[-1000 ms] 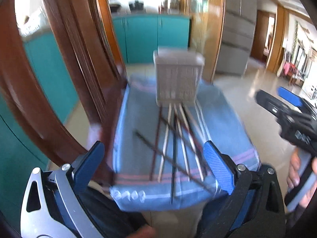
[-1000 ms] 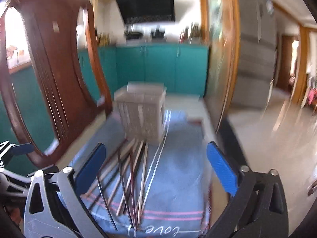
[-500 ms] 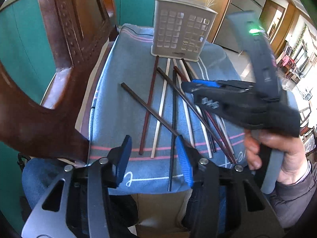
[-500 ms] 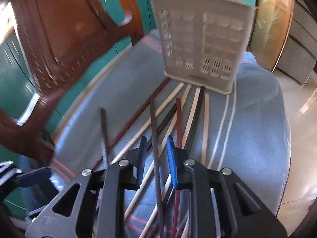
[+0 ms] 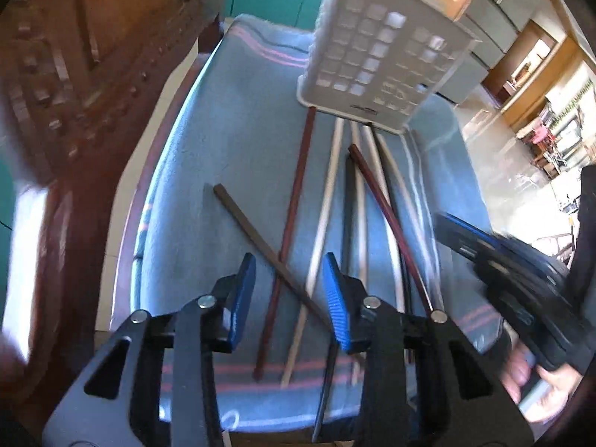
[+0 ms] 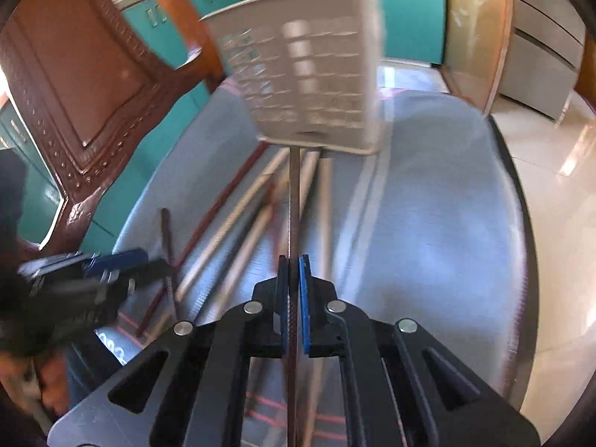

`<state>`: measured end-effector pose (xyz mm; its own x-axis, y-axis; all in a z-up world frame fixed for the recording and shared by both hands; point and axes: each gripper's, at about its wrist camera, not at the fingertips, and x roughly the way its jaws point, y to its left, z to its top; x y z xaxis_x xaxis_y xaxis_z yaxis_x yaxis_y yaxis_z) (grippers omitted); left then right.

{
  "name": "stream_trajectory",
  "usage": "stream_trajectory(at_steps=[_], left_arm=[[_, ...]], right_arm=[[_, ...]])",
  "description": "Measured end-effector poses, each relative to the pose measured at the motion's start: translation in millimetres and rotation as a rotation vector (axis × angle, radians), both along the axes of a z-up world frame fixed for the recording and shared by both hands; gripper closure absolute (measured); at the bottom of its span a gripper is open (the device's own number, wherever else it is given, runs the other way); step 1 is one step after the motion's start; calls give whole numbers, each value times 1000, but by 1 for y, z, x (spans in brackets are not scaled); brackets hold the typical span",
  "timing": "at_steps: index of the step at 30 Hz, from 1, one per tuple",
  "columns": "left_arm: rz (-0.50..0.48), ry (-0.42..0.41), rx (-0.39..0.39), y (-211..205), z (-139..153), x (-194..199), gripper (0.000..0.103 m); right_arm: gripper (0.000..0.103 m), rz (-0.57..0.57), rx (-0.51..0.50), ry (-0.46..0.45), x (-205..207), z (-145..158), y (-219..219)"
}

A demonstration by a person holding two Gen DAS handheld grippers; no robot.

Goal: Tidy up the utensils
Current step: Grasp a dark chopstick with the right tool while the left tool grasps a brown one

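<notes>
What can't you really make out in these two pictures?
- Basket inside: left view shows only its wall; motion blur smears it in the right view.
- Chopstick near end: right gripper covers it.
- Cloth lettering: left gripper hides most.

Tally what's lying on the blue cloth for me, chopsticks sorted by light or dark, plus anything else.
Pale wooden chopsticks: 4
Dark chopsticks (brown, red-brown, black): 4 that can be told apart; overlaps may hide more
Slotted utensil holder: 1
Total: 9
</notes>
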<state>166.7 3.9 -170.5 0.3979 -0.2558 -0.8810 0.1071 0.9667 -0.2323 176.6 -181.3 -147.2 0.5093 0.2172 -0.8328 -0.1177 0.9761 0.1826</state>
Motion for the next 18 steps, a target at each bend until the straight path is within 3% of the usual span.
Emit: stream_trajectory(at_steps=[6, 9, 13, 18], left_arm=[[40, 51, 0, 1, -17, 35, 80], [40, 58, -22, 4, -22, 43, 81], [14, 56, -16, 3, -19, 46, 81], [26, 63, 39, 1, -15, 55, 81]], right_arm=[[97, -78, -8, 53, -1, -12, -48], [96, -108, 12, 92, 4, -24, -56], [80, -105, -13, 70, 6, -26, -54], [78, -100, -99, 56, 16, -26, -51]])
